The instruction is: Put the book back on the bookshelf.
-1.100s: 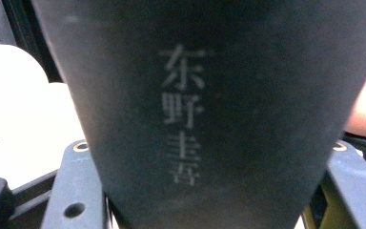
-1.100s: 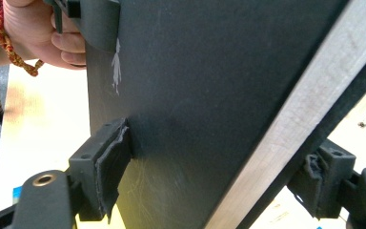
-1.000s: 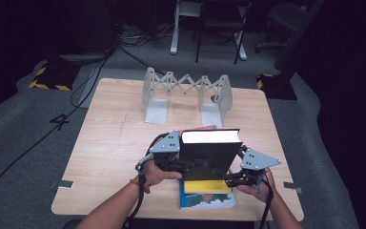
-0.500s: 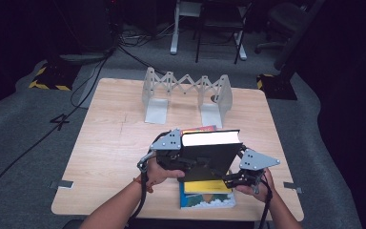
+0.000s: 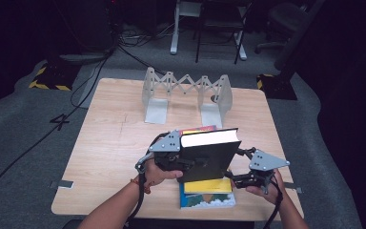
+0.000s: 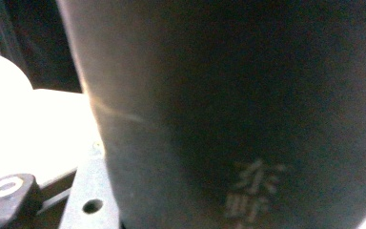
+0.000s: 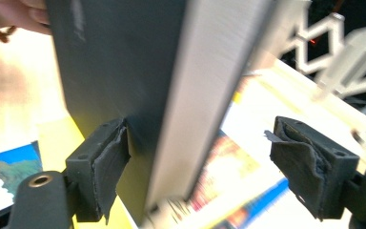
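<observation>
black book (image 5: 208, 157) stands on edge, pinched by the closing left gripper (image 5: 178, 162); right gripper (image 7: 198, 167) spread around its corner.

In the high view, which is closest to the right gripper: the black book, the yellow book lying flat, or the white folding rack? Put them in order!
From the right gripper:
1. Black book, standing on edge right beside its jaws, toward the left.
2. Yellow book, flat on the table just below the black one; nearly as close.
3. White folding rack, farthest, at the table's back edge.
</observation>
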Motion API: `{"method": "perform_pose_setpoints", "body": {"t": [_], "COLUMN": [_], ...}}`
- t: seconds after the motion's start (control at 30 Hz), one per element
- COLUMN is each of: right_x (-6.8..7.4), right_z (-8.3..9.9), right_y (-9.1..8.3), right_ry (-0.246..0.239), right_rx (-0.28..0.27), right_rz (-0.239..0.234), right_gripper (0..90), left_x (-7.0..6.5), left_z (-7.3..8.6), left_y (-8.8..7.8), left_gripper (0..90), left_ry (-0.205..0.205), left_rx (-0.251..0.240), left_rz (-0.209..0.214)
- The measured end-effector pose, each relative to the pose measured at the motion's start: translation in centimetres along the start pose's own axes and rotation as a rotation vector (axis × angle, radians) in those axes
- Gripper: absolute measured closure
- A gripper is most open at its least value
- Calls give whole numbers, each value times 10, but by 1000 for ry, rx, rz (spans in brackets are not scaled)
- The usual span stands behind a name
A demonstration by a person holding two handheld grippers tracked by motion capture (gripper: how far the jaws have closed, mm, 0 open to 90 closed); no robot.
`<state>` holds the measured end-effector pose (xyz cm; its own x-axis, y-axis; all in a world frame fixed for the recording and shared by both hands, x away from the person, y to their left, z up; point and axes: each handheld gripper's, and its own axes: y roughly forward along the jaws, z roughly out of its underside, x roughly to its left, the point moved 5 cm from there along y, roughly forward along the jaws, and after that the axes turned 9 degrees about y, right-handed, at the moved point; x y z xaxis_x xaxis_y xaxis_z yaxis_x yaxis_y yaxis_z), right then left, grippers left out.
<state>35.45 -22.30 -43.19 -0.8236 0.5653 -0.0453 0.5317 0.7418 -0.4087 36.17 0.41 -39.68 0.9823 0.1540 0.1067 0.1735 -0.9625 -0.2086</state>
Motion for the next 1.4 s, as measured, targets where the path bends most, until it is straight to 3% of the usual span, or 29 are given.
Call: {"method": "perform_pose_setpoints", "body": {"t": [0.1, 0.13, 0.2, 0.23, 0.3, 0.33, 0.37, 0.5, 0.6, 0.87, 1.17, 1.27, 1.4], "right_x": [-8, -18, -30, -30, -50, -50, -58, -82, -87, -82, -88, -88, -88], "right_z": [10, 23, 39, 39, 65, 65, 73, 100, 108, 126, 133, 133, 133], "right_y": [-10, -19, -29, -29, -41, -41, -43, -49, -50, -33, -30, -30, -30], "right_ry": [7, 3, 28, 28, 71, 71, 83, 210, 267, 282, 322, 321, 327], "right_rx": [17, 55, 97, 97, 161, 161, 181, 191, 194, 285, 286, 287, 288], "right_rz": [39, 99, 161, 161, 257, 257, 289, 339, 343, 340, 350, 352, 351], "right_gripper": [231, 239, 241, 241, 240, 240, 239, 239, 225, 205, 191, 190, 190], "left_x": [-1, -1, -1, -1, 0, 0, -1, -1, -3, -6, -6, -4, -3], "left_z": [0, 0, 0, 0, -1, -1, -1, -1, -1, -2, -3, -4, -8], "left_y": [-1, -2, -3, -3, -3, -3, -3, -3, -3, -5, -4, -2, 0], "left_gripper": [517, 518, 518, 518, 520, 520, 520, 520, 519, 519, 525, 529, 532], "left_ry": [-6, -7, -10, -13, -14, -14, -16, -13, -6, -9, -31, -58, -51], "left_rx": [7, 13, 18, 21, 26, 26, 25, 26, 24, 73, 68, 60, 67], "left_rz": [-10, -14, -18, -16, -19, -19, -23, -24, -23, -23, -50, -66, -87]}}
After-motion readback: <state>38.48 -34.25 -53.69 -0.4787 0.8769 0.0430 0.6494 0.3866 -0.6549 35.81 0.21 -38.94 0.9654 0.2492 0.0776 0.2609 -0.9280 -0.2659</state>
